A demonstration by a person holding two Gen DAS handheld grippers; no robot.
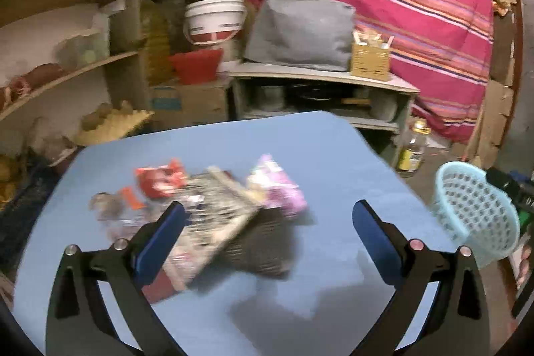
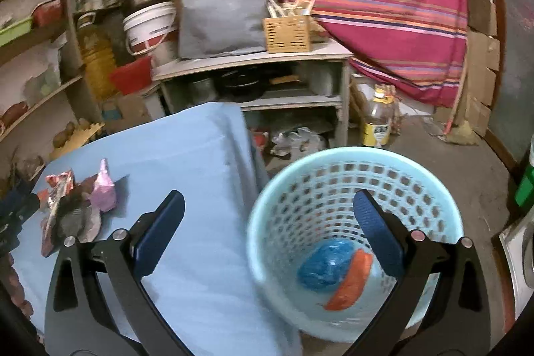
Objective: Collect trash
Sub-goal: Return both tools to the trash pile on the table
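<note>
Gaping right gripper [image 2: 268, 216] overhangs pale-blue perforated basket [image 2: 267, 199] holding crumpled blue wrapper [image 2: 323, 269].

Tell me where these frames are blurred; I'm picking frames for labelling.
Left wrist view: the wrappers on the blue table are motion-smeared, the shelves behind curved by the fisheye. Right wrist view: the basket rim is smeared, yet the trash inside stays readable.

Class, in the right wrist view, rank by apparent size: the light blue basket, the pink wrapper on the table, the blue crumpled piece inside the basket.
1. Light blue basket, clearly largest.
2. and 3. Blue crumpled piece and pink wrapper: close in apparent size, at different distances from the camera, so unranked.
</note>
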